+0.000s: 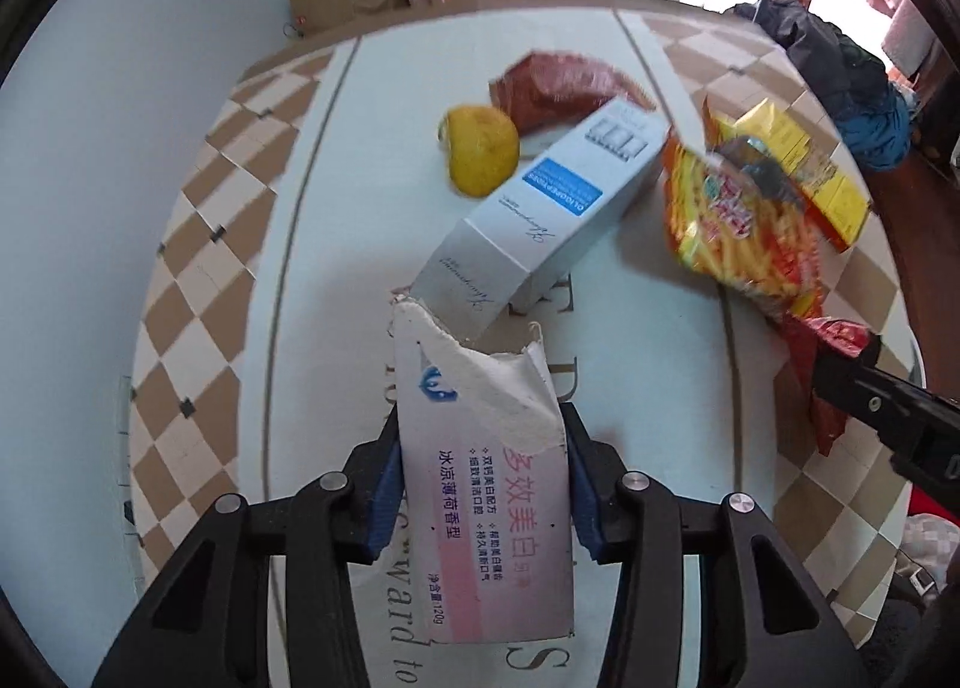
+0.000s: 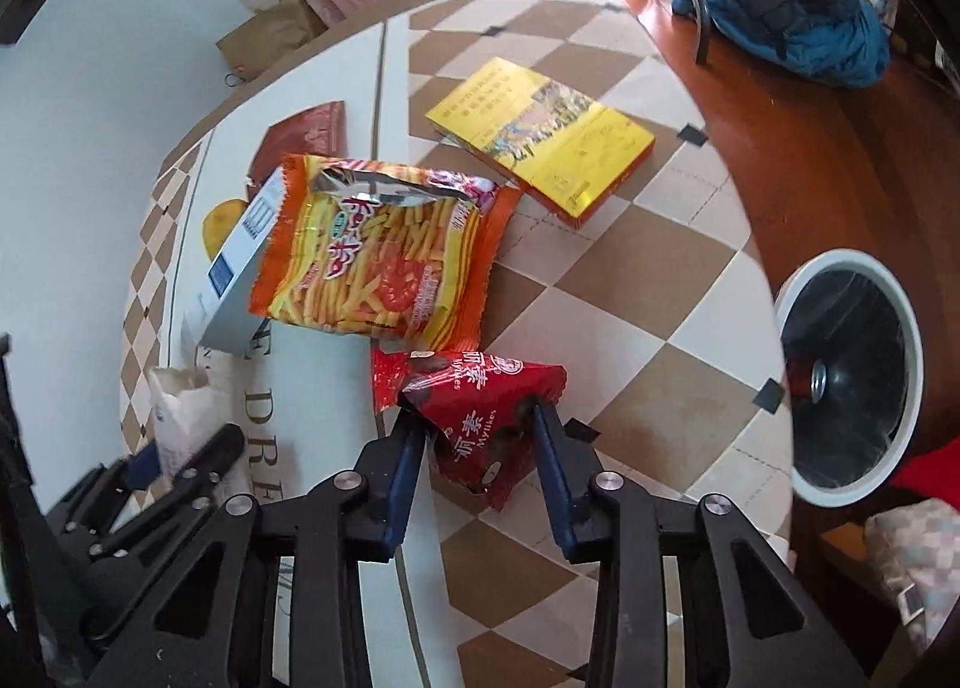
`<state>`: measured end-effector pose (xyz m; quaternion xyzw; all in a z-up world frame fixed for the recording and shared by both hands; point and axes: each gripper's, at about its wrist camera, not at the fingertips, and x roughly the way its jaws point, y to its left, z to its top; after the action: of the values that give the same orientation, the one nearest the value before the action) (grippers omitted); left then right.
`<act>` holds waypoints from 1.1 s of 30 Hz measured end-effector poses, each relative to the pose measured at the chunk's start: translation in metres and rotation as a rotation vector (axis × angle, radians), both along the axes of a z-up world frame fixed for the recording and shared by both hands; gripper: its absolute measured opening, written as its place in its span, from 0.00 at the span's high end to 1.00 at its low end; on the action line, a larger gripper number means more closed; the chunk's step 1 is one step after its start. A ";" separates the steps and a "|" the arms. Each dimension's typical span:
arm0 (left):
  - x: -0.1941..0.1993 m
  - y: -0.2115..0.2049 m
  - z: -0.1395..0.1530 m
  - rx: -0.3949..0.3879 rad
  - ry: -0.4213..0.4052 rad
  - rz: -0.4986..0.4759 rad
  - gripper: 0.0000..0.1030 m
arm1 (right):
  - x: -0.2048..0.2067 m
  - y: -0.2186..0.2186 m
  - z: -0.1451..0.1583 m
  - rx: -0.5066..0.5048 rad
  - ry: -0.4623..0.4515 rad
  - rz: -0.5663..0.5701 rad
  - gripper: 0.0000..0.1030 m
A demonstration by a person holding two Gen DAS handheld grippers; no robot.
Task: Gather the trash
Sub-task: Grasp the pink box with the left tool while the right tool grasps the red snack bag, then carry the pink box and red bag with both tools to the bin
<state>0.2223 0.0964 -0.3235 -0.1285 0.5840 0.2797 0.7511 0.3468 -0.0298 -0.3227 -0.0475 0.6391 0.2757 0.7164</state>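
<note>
Cardboard, torn at its far end: your left gripper (image 1: 480, 484) has its blue pads pressed against both sides of the white and pink toothpaste box (image 1: 480, 496), held above the table (image 1: 198, 244). Your right gripper (image 2: 477, 460) stands partly closed, pads touching the red snack wrapper (image 2: 480, 412) on either side. In the right wrist view, the orange fries bag (image 2: 384, 250) lies at 12 o'clock from that wrapper, overlapping the grey carton (image 2: 240, 268) at 10 o'clock. A yellow box (image 2: 540, 141) sits at 1 o'clock, apart from the bag. At 3 o'clock, off the table edge, stands the white-rimmed bin (image 2: 852, 376) with a black liner. In the left wrist view, a lemon (image 1: 480, 147) lies at 12 o'clock, just beside the carton.
</note>
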 end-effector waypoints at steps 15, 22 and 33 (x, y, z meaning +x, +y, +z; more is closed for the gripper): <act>-0.037 -0.028 0.108 0.113 -0.220 -0.021 0.59 | -0.044 -0.052 0.089 0.075 -0.250 0.042 0.72; -0.032 -0.067 0.143 0.094 -0.280 -0.092 0.59 | -0.051 -0.106 0.128 0.110 -0.306 -0.002 0.73; 0.052 -0.170 0.155 0.017 -0.339 -0.304 0.59 | -0.008 -0.233 0.134 0.083 -0.303 -0.183 0.75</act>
<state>0.2738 -0.0741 -0.1685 -0.0778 0.4598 0.1428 0.8730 0.3391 -0.2632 -0.1890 -0.0006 0.5135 0.2255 0.8279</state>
